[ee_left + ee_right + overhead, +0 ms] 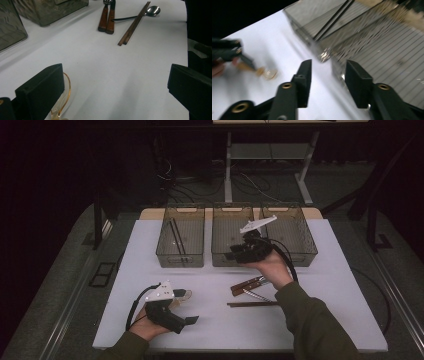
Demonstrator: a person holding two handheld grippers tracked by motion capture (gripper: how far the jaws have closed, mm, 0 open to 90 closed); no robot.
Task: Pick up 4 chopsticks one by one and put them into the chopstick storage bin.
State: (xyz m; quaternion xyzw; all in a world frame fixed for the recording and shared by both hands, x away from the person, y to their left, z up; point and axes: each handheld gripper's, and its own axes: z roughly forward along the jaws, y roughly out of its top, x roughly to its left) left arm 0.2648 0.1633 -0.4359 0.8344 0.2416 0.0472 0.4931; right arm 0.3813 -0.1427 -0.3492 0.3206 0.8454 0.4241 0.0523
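While the person's right hand-held gripper (239, 251) hung over the near wall of the middle bin (233, 236), the high view showed three clear, ribbed plastic bins in a row at the far side of the white desk (150, 270), seemingly for sorting cutlery. Dark chopsticks (176, 236) already lay in the left bin (181, 237). Wooden-handled cutlery (248, 285) and another pair of chopsticks (252, 304) waited on the desk, near right.

From the left gripper view, the left hand-held gripper (115, 92) stood wide open and empty, a thin golden utensil (65, 96) beside its left jaw, probably its next pick.

From the right gripper view, blurred, the jaws stood apart with nothing between them.
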